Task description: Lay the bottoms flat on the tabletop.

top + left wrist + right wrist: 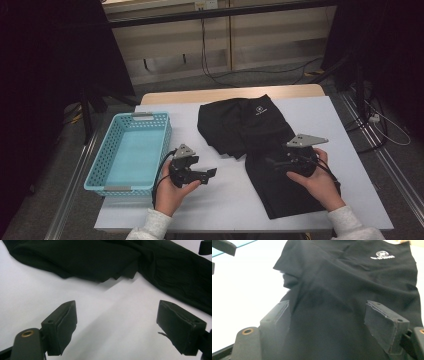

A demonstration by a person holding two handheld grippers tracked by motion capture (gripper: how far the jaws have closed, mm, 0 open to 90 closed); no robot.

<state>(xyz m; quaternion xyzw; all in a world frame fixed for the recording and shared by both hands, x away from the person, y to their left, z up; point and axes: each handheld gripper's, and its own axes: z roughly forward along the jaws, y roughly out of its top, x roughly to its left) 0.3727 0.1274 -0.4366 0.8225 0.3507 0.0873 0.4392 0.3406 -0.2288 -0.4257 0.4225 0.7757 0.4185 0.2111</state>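
A black garment [250,125] with a small white logo [260,111] lies crumpled on the white table [220,200], folded over itself toward the near right. My left gripper [210,172] hovers over bare tabletop just left of the cloth and points right. Its jaws stand open with nothing between them [116,322], and the garment's edge [100,260] lies ahead. My right gripper [272,162] is over the garment's lower part and points left. It is open too [327,317], with black fabric [352,277] beneath and the logo [382,254] farther off.
A teal plastic basket [100,165] stands empty at the table's left side, close to my left hand. Beyond the far edge are cables on the floor and dark stands at both sides. Bare tabletop lies between basket and garment.
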